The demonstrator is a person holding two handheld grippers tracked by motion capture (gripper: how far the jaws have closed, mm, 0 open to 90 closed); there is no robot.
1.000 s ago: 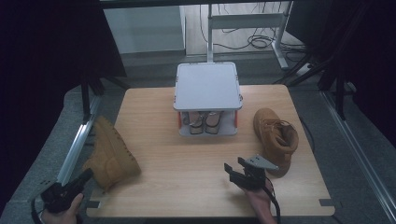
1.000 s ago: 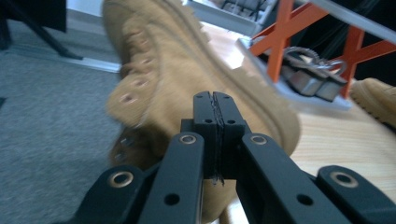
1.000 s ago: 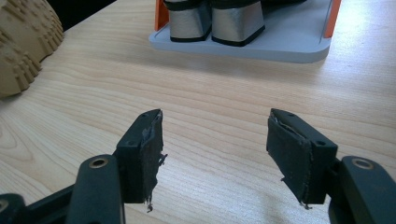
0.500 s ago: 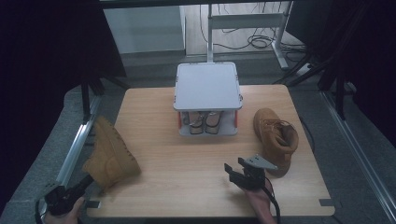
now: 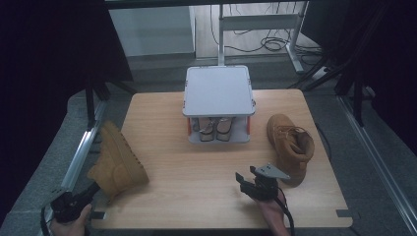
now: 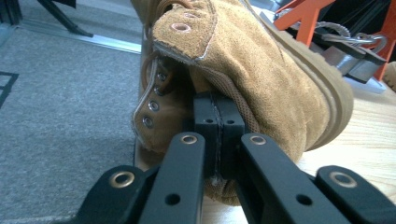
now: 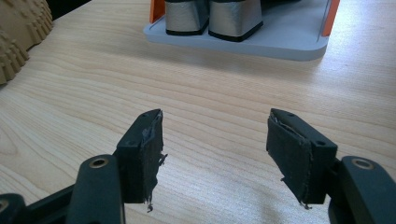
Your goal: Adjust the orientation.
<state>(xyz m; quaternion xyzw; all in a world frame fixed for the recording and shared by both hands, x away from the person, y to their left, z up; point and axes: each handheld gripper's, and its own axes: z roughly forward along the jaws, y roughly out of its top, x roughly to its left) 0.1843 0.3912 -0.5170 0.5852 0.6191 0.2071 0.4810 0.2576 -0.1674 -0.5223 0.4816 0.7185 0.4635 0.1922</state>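
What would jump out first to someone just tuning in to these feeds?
Probably the tan boot tipped on its side at the table's left edge, with the left tool shut on its collar. Next, the grey two-tier rack at the far middle with shoes beneath, a second boot upright to its right, and the right tool open over bare wood.

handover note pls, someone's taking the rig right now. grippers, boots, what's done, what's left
Left gripper: shut on the collar of the left boot, which lies tilted at the table's left edge.
Right gripper: open, holding nothing, low over bare table near the front.
Right boot: upright on the table, right of the grey rack, untouched.
Rack's lower shelf already holds a pair of heeled shoes.
Done: left boot gripped.
Left: probably place that boot, then the right one.
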